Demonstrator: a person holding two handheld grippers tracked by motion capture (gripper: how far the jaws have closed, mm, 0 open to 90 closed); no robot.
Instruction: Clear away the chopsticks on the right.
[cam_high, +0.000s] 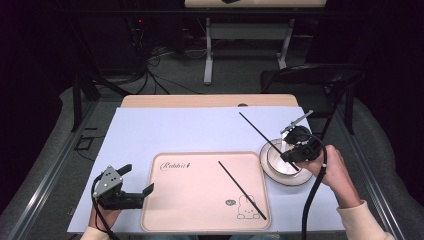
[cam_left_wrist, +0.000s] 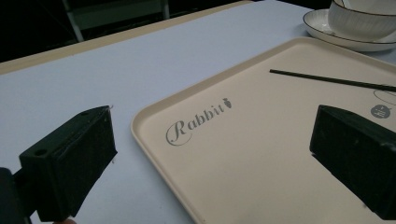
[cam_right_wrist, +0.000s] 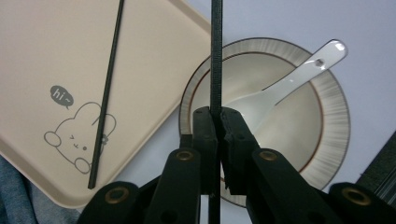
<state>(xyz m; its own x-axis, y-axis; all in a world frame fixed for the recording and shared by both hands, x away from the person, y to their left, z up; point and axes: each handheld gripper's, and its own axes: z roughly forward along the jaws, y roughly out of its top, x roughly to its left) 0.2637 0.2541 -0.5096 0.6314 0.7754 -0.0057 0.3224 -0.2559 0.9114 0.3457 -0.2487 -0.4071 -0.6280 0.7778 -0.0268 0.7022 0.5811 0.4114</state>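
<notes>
Chopstick (cam_right_wrist: 215, 56): black, pinched in right gripper (cam_right_wrist: 217, 116), above bowl (cam_right_wrist: 299, 121) at tray's three o'clock.
Second chopstick (cam_high: 241, 190): lying diagonally on tray (cam_high: 195, 200).
Spoon (cam_right_wrist: 285, 86): white, inside bowl.
Left gripper (cam_left_wrist: 210, 154): jaws spread, empty, at tray's eight o'clock.

Right gripper (cam_right_wrist: 217, 122) jaws clamped tight on black chopstick (cam_right_wrist: 216, 56), stick running straight up to 12 o'clock. Right behind it: ribbed bowl (cam_right_wrist: 327, 107) with white ceramic spoon (cam_right_wrist: 285, 86) inside, handle aimed at 2 o'clock. Beige tray (cam_right_wrist: 42, 42) off at 10 o'clock, second chopstick (cam_right_wrist: 106, 93) lying across bunny print (cam_right_wrist: 77, 140).
</notes>
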